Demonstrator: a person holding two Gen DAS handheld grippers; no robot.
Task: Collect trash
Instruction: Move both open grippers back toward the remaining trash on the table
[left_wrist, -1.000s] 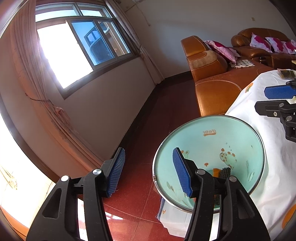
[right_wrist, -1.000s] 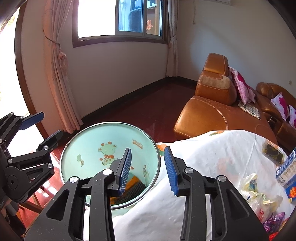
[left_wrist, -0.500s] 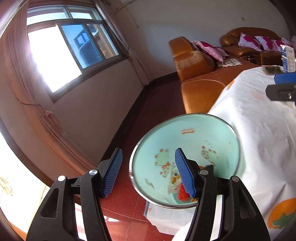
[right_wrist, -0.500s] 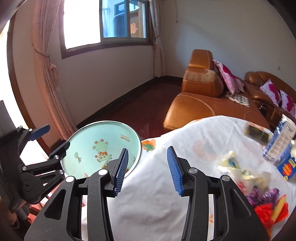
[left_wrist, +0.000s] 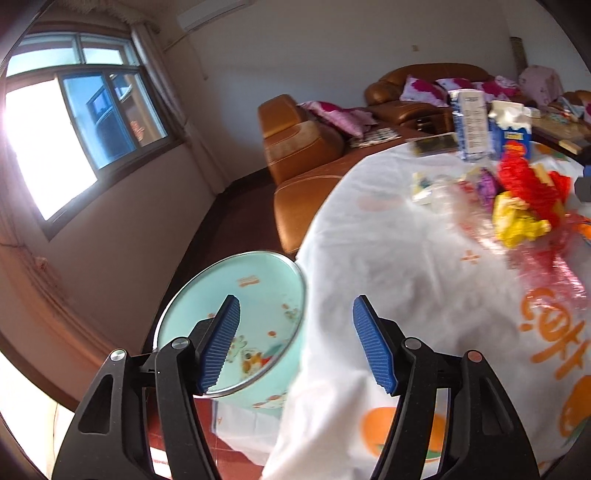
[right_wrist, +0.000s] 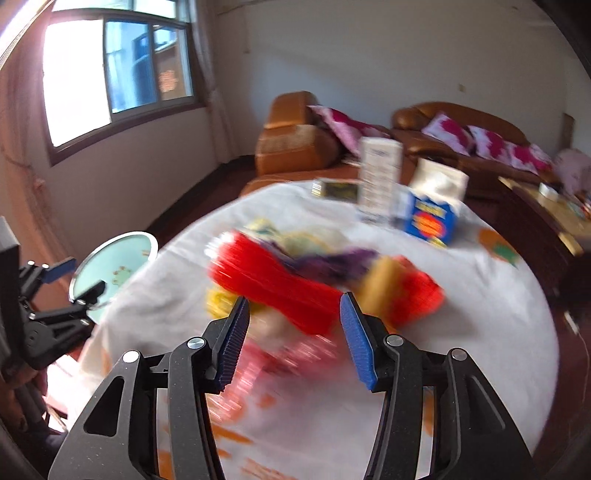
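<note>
Crumpled red, yellow and purple plastic wrappers (right_wrist: 295, 284), blurred, heaped mid-desk on the white orange-print cloth (left_wrist: 424, 258). Right tool (right_wrist: 293, 332) wide open, empty, near the heap; left tool (left_wrist: 295, 343) likewise, beside the mint round bin (left_wrist: 240, 295).

I'm seeing my tongs' blue ribbed pads (left_wrist: 373, 350) on black arms, a pale turquoise bin (left_wrist: 236, 317) showing orange cartoon prints, a white tablecloth (left_wrist: 388, 258) carrying orange fruit motifs, red, yellow and purple wrappers (right_wrist: 314, 280), and a blue-and-yellow carton (right_wrist: 430, 221).
</note>
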